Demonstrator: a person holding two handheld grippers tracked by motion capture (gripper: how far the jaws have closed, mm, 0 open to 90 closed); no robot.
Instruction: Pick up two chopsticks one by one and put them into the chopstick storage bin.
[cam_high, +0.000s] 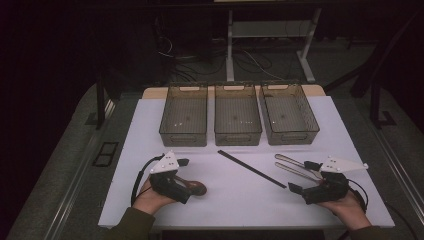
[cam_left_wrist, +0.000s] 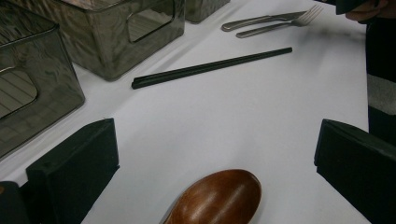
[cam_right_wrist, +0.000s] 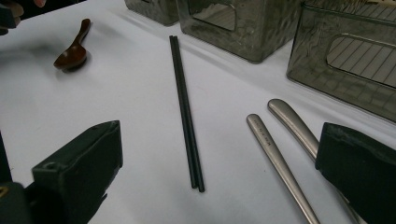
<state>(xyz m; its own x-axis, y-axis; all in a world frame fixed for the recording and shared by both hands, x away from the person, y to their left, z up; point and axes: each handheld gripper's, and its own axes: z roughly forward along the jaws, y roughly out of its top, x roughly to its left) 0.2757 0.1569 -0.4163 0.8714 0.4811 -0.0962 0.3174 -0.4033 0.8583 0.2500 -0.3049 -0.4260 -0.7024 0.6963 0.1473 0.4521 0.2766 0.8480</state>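
Note:
A brown wooden spoon (cam_high: 196, 187) lies on the white table top (cam_high: 235, 200), its bowl (cam_left_wrist: 219, 196) just ahead of and between the wide-apart jaws of my left gripper (cam_high: 185, 178) (cam_left_wrist: 217, 140), touching neither. A pair of black chopsticks (cam_high: 251, 169) (cam_right_wrist: 186, 107) lies slantwise in the middle. A metal fork and a second metal utensil (cam_high: 292, 165) lie side by side at the right; their handles (cam_right_wrist: 275, 154) reach toward the right jaw of my right gripper (cam_high: 303, 176) (cam_right_wrist: 219, 144). That gripper is open with nothing between its jaws.
Three grey see-through bins (cam_high: 183, 115) (cam_high: 237, 115) (cam_high: 289, 114) stand in a row along the far edge of the table, and nothing shows inside them. Bare white surface lies between the chopsticks and each gripper. Dark floor and desk legs lie beyond the table.

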